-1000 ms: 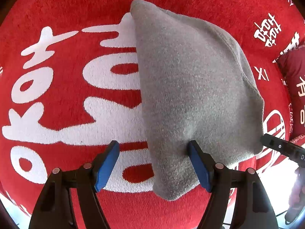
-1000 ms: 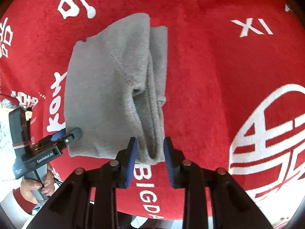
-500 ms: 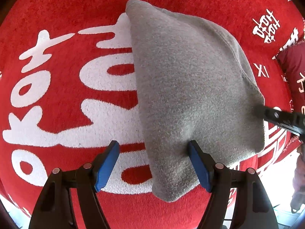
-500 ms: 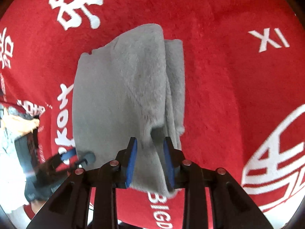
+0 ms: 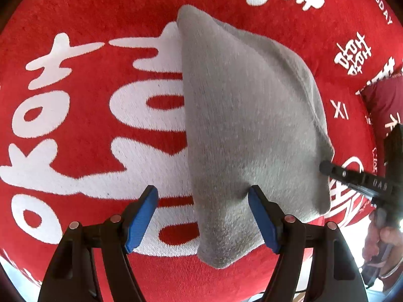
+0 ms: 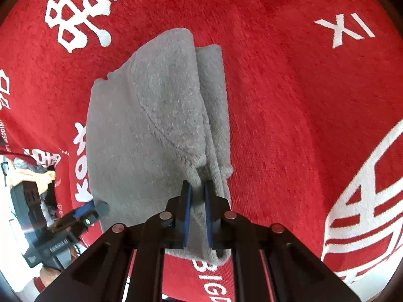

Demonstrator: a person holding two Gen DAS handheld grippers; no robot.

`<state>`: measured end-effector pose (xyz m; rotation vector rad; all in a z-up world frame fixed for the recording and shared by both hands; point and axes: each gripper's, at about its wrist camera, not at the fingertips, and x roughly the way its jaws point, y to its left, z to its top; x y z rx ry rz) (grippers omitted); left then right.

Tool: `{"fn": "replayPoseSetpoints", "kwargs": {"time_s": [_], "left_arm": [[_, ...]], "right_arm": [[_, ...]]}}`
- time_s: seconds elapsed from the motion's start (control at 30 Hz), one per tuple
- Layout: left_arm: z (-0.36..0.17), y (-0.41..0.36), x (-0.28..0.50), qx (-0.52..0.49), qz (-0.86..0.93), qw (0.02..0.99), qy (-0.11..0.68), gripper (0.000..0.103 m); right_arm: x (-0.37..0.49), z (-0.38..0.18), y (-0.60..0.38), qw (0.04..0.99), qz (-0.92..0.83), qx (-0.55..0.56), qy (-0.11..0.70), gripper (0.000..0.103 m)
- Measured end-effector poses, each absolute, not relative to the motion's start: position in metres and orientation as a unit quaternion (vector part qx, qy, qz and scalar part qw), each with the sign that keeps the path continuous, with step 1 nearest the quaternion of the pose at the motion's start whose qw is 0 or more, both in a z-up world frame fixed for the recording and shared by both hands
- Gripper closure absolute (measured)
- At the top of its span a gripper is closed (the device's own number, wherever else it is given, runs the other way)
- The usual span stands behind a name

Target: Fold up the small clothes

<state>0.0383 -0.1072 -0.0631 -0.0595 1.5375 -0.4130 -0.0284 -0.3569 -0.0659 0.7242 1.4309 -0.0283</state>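
Right claw [image 6: 197, 196] is closing on the soft, limp grey fleece garment's [image 6: 151, 130] bunched near edge, left claw [image 5: 202, 214] gaping beside it — light, floppy stuff, best pinched at edges.

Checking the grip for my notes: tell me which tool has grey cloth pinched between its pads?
The right tool, closing on the grey garment; the left tool stands wide.

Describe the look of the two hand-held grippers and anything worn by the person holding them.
Each gripper is a black plastic frame with two fingers lined with blue pads and small round silver and red rivet heads. The left gripper shows this plainly, as does the right gripper. White lettering marks the black handles. A red and white cuff shows at one wrist.
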Motion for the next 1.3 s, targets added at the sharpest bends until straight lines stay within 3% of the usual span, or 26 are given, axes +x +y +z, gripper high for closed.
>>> {"fn": "replayPoseSetpoints", "kwargs": {"time_s": [0.23,0.27,0.33,0.57,0.6,0.63,0.67,0.77,0.9,0.97,1.3], "left_arm": [[-0.056,-0.109,0.05,-0.035,-0.174,0.706,0.686,0.028],[-0.054,-0.108,0.052,-0.039,-0.171,0.709,0.683,0.028],[-0.052,-0.105,0.059,-0.05,-0.166,0.713,0.68,0.028],[-0.058,-0.106,0.088,-0.077,-0.143,0.72,0.675,0.028],[-0.059,-0.108,0.09,-0.078,-0.143,0.72,0.675,0.028],[-0.059,-0.109,0.092,-0.078,-0.143,0.72,0.674,0.028],[-0.059,-0.111,0.093,-0.077,-0.144,0.721,0.674,0.028],[-0.061,-0.116,0.091,-0.075,-0.146,0.722,0.673,0.028],[-0.074,-0.124,0.086,-0.078,-0.149,0.71,0.684,0.027],[-0.079,-0.128,0.084,-0.074,-0.147,0.704,0.691,0.021],[-0.084,-0.137,0.085,-0.068,-0.155,0.697,0.697,0.021]], "right_arm": [[-0.029,-0.048,-0.36,0.705,-0.008,0.313,0.637,0.078],[-0.027,-0.042,-0.364,0.714,-0.004,0.317,0.624,0.074],[-0.017,-0.036,-0.373,0.727,0.002,0.323,0.606,0.055],[0.045,-0.074,-0.404,0.701,0.025,0.396,0.592,0.055],[0.052,-0.085,-0.407,0.686,0.03,0.417,0.595,0.058],[0.056,-0.091,-0.408,0.677,0.03,0.428,0.597,0.078],[0.059,-0.095,-0.408,0.672,0.031,0.435,0.598,0.088],[0.057,-0.084,-0.405,0.693,0.037,0.404,0.596,0.095],[0.044,-0.101,-0.407,0.681,0.009,0.377,0.628,0.095],[0.043,-0.104,-0.409,0.679,0.01,0.389,0.622,0.095],[0.049,-0.102,-0.4,0.691,0.012,0.352,0.631,0.091]]}}
